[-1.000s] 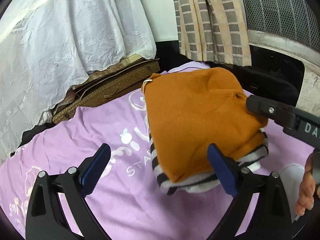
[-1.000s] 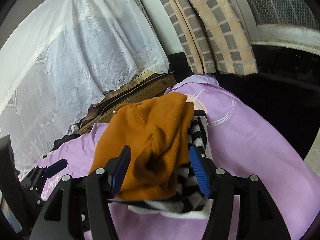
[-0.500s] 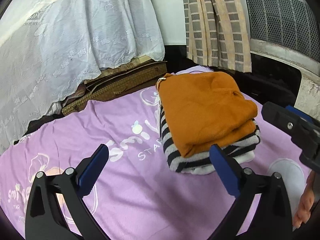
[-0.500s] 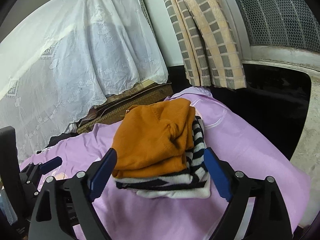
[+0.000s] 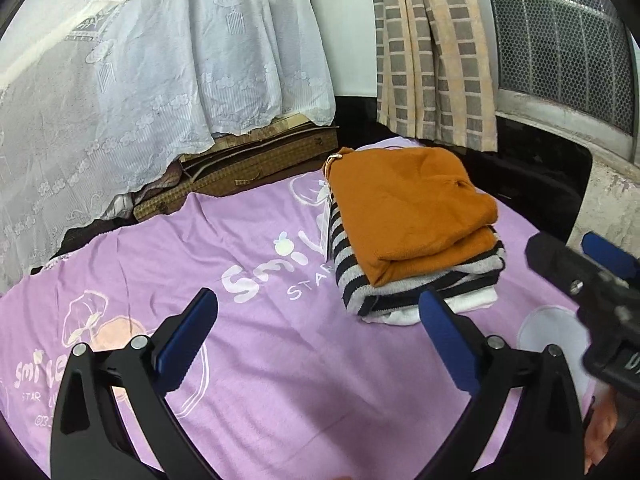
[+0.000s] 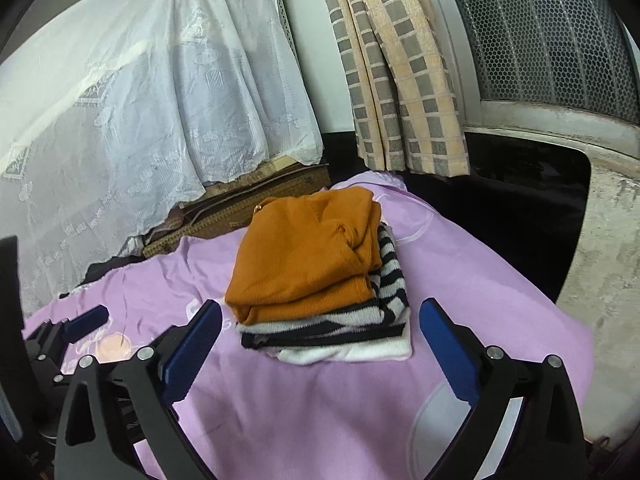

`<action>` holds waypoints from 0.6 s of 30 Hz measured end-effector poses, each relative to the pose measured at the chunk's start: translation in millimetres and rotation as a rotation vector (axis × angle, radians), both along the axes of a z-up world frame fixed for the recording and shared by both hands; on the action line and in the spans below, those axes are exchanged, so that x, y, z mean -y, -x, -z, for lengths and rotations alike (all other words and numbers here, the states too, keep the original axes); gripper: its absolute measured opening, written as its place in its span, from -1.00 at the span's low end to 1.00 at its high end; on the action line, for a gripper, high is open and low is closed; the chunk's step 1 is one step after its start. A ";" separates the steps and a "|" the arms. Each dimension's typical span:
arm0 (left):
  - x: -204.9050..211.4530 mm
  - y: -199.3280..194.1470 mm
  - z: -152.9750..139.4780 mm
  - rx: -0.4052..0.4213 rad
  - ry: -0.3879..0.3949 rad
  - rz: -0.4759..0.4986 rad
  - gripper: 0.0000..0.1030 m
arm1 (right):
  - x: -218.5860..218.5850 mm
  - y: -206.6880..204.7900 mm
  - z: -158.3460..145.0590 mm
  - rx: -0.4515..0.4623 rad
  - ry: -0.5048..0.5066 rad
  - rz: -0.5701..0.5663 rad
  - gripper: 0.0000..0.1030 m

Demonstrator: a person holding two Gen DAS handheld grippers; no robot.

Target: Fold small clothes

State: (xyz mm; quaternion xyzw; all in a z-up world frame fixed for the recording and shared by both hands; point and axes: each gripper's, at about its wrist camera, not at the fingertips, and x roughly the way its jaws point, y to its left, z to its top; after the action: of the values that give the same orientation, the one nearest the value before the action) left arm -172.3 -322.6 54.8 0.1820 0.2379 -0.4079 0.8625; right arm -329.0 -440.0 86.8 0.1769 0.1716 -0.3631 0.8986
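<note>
The folded orange sweater [image 6: 308, 252] sits on top of a folded black-and-white striped garment [image 6: 360, 316], itself over a white piece [image 6: 348, 350], the stack resting on the lilac printed sheet [image 6: 460, 280] in the centre of the right wrist view and in the right-centre of the left wrist view; the right gripper [image 6: 320, 336] has just been spreading its jaws and now stands fully released, the blue pads [image 6: 448, 340] flanking the near edge of the stack without touching it and nothing pinched between them; the left gripper [image 5: 316, 336] is likewise wide and empty, poised over bare sheet in the lower middle of its frame, the stack just beyond its right pad; the right tool shows at the right edge of the left view, clear of the cloth; judged from this, the placing of the orange piece onto the pile looks finished and the step in hand is the letting-go and drawing clear; the pile appears neat, its edges roughly aligned, though the orange top layer bulges a little at its right fold; no unfolded garment is visible in either view, so the next move calls for either locating another piece outside the frames or, if none remains, simply keeping both tools off the stack so as not to drag the top layer askew; a lace curtain [image 5: 160, 80] and checked drape [image 5: 432, 60] hang behind.
</note>
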 end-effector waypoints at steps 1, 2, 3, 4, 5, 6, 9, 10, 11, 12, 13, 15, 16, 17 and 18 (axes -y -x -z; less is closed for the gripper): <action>-3.4 -0.8 -1.1 -0.018 0.002 0.009 0.90 | -2.5 -0.3 -0.1 -0.006 0.000 0.005 0.93; -6.4 -1.8 -2.2 -0.033 0.007 0.018 0.90 | -5.6 -0.5 -0.3 -0.012 0.000 0.014 0.93; -11.4 -3.1 -3.9 -0.045 0.018 0.020 0.90 | -9.0 -1.0 -0.5 -0.025 -0.001 0.030 0.93; -14.5 -3.6 -5.1 -0.045 0.022 0.015 0.90 | -10.4 -1.4 -0.7 -0.033 -0.001 0.042 0.93; -16.8 -3.6 -6.1 -0.040 0.023 0.010 0.90 | -12.9 -1.0 -1.7 -0.038 -0.004 0.061 0.93; -20.2 -4.3 -7.3 -0.039 0.025 0.010 0.90 | -15.3 -0.3 -2.9 -0.041 -0.009 0.076 0.93; -29.3 -6.8 -12.2 -0.056 0.044 0.017 0.90 | -22.5 2.8 -8.2 -0.036 -0.011 0.097 0.93; -32.1 -7.5 -14.0 -0.062 0.051 0.019 0.90 | -24.6 3.7 -10.3 -0.034 -0.003 0.102 0.93; -34.8 -8.0 -15.8 -0.066 0.057 0.021 0.90 | -27.9 4.5 -12.9 -0.033 0.007 0.109 0.93; -38.1 -8.2 -18.0 -0.068 0.065 0.024 0.90 | -30.9 6.0 -15.1 -0.030 0.016 0.115 0.93; -41.5 -8.0 -20.3 -0.065 0.073 0.027 0.90 | -35.2 8.3 -18.3 -0.019 0.026 0.120 0.93; -45.9 -6.5 -23.9 -0.054 0.083 0.028 0.90 | -38.9 9.6 -21.1 -0.010 0.030 0.117 0.93; -48.5 -5.9 -25.5 -0.050 0.089 0.028 0.90 | -41.3 9.2 -22.0 -0.012 0.031 0.116 0.93; -50.0 -5.3 -26.8 -0.047 0.091 0.027 0.90 | -43.6 8.7 -22.7 -0.014 0.032 0.113 0.93; -51.0 -4.8 -27.7 -0.043 0.092 0.028 0.90 | -44.7 8.4 -23.7 -0.009 0.032 0.111 0.93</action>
State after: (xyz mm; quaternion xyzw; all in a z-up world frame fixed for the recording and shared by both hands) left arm -167.5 -271.6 82.5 0.1364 0.2348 -0.4341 0.8589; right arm -337.4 -395.2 110.5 0.1699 0.1599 -0.4161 0.8789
